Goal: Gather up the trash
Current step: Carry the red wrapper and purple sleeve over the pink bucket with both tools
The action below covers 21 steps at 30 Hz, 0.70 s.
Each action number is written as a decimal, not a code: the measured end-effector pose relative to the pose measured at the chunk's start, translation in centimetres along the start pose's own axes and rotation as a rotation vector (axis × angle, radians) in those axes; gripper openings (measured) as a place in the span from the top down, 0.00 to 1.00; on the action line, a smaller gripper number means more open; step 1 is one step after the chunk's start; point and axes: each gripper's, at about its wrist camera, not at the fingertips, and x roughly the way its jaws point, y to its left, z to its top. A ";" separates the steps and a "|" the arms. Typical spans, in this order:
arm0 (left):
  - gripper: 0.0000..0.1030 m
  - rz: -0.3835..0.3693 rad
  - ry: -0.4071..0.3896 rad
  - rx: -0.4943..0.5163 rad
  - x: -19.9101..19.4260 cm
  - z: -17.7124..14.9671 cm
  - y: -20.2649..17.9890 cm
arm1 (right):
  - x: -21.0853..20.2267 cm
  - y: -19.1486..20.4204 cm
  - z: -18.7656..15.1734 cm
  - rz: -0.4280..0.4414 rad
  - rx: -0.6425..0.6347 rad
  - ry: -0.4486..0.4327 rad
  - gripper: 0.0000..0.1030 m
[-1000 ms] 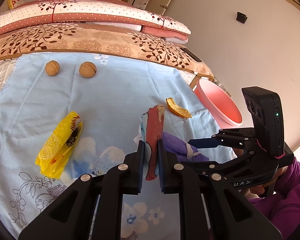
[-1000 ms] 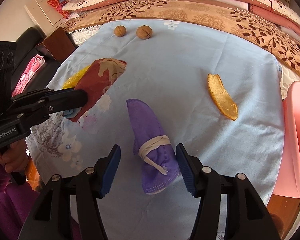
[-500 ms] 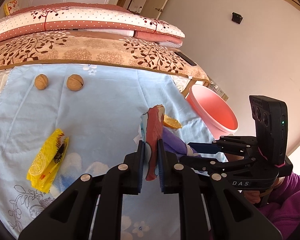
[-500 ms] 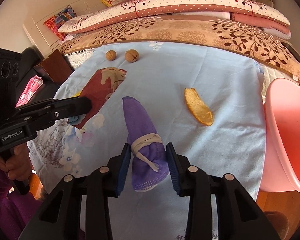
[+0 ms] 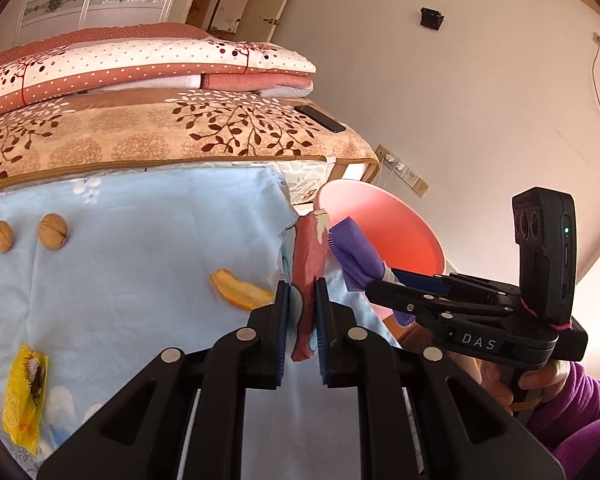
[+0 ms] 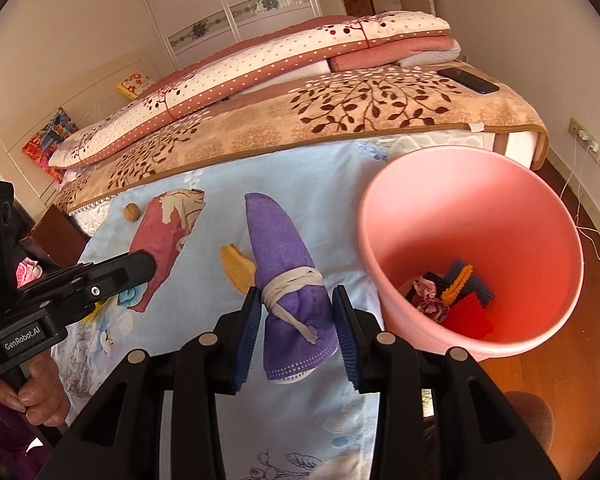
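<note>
Bin point(image 6: 472, 344) contents: right view only | left gripper point(image 5: 302, 320) clamps wrapper point(image 5: 308, 256) | right gripper point(image 6: 296, 320) clamps sock point(image 6: 288, 276)

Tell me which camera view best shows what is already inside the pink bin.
The right wrist view. It looks down into the pink bin and shows red, dark blue and yellow ridged pieces plus crumpled scraps at the bottom. The left wrist view shows only the bin's tilted rim and inner wall, with the contents hidden.
</note>
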 end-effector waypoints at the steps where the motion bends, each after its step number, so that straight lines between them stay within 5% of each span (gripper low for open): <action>1: 0.88 -0.005 -0.001 0.010 0.5 0.4 -0.5 | -0.2 -0.6 0.1 -0.019 0.009 -0.011 0.65; 21: 0.88 -0.023 0.047 0.135 10.7 4.4 -8.2 | -1.9 -11.3 0.8 -0.241 0.236 -0.118 0.65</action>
